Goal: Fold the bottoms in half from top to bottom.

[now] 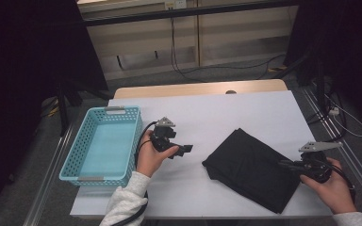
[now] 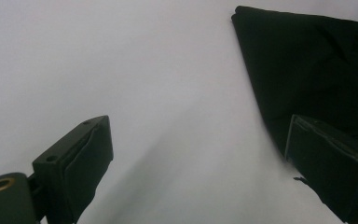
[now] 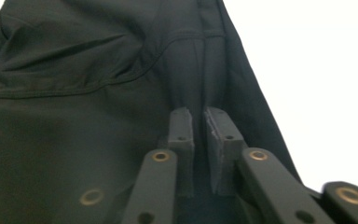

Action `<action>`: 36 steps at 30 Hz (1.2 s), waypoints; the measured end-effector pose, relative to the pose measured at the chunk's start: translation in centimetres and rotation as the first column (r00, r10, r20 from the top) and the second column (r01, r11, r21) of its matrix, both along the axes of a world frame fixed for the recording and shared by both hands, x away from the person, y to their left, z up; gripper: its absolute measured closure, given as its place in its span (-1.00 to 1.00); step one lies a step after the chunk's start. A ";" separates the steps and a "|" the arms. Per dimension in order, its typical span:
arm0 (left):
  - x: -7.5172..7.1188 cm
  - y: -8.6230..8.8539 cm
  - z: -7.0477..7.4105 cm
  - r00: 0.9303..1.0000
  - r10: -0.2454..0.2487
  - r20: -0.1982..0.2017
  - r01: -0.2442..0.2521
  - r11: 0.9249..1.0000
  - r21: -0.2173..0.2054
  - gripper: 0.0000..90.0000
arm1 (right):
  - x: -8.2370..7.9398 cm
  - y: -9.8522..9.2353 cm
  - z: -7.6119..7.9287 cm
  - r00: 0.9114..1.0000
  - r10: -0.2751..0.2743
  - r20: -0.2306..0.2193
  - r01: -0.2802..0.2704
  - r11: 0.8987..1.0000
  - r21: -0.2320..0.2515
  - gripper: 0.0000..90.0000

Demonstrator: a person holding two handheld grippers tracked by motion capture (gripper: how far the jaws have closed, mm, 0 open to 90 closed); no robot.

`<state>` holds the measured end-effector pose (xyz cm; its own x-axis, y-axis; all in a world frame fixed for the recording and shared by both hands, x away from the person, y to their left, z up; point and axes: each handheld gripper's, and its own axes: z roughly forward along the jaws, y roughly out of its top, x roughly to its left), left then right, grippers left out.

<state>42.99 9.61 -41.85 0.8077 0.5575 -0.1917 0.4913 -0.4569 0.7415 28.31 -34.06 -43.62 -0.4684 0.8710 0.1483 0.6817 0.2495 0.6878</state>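
Right gripper pinching the folded black garment, left gripper waiting wide.

The right gripper (image 3: 198, 116) has its jaws drawn narrow over a raised ridge of the black garment (image 1: 254, 167), which looks nipped between the pads at the cloth's right edge; the left gripper (image 2: 196, 154) hovers with jaws spread wide and nothing in them, just left of the garment, between it and the turquoise basket (image 1: 90, 179). The cloth looks light, limp and apt to unfold, so I'd grip through all layers at a folded edge or seam, one corner per gripper.
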 end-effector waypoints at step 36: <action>-2.0 -3.3 -0.9 0.994 -0.096 -0.048 0.096 0.995 0.003 -0.88 | 1.4 1.8 0.2 0.988 0.001 0.155 -0.003 1.000 0.013 -0.59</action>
<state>41.02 6.28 -42.78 0.8476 0.4788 -0.2286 0.4798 -0.5077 0.7155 29.72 -32.29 -43.45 -0.4886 0.8684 0.0852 0.5662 0.2413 0.7882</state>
